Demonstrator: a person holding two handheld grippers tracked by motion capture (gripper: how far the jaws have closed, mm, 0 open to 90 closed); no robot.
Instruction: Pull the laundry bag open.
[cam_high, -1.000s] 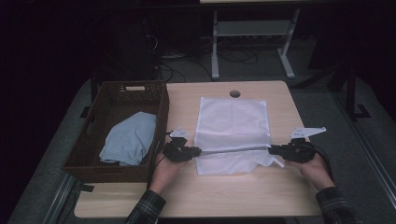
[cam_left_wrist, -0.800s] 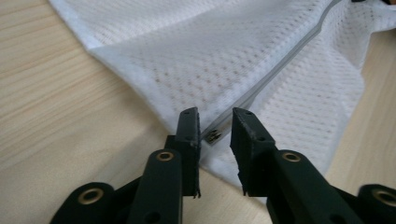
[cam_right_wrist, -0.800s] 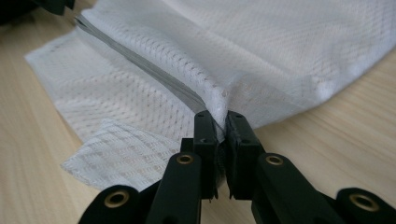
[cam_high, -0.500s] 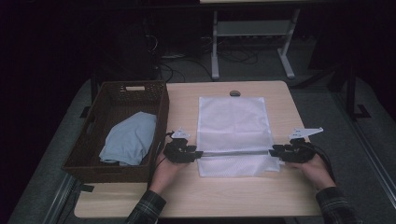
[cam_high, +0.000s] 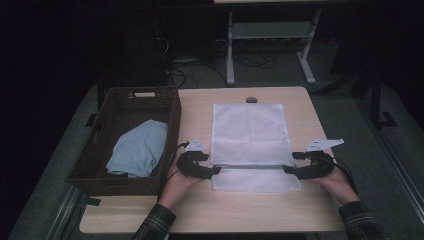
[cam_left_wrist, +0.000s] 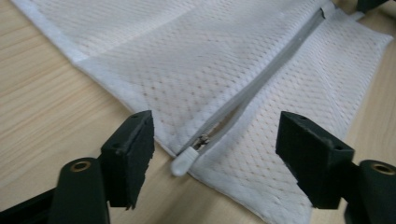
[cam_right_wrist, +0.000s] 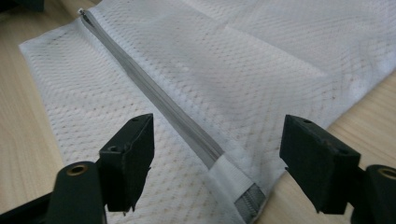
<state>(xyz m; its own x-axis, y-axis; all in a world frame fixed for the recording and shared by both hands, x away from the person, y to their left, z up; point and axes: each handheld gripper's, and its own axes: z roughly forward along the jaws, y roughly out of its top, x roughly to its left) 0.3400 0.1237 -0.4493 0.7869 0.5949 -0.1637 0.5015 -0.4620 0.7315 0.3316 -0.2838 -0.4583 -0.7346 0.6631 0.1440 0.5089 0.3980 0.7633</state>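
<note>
A white mesh bag (cam_high: 250, 131) lies flat on the wooden table (cam_high: 200, 210), with a grey zipper (cam_high: 250, 167) running across its near part. My left gripper (cam_high: 216, 170) sits at the zipper's left end. Its jaws have just been opening and stand apart, and the white zipper pull (cam_left_wrist: 181, 163) lies between them untouched. My right gripper (cam_high: 287, 169) is at the zipper's right end. Its jaws have also just been opening and stand wide on either side of the zipper's end tab (cam_right_wrist: 233, 179), without touching it. In the gripper views, the left gripper (cam_left_wrist: 217, 140) and the right gripper (cam_right_wrist: 217, 140) each straddle the bag's edge.
A dark woven basket (cam_high: 115, 186) stands on the table's left side, close to my left hand, with a light blue cloth (cam_high: 140, 150) inside. A small round grommet (cam_high: 251, 99) sits near the table's far edge. Bare tabletop lies in front of the bag.
Both grippers went from shut on the zipper's ends to open. The bag's near part, pulled taut and rumpled before, now lies flat on the table.
</note>
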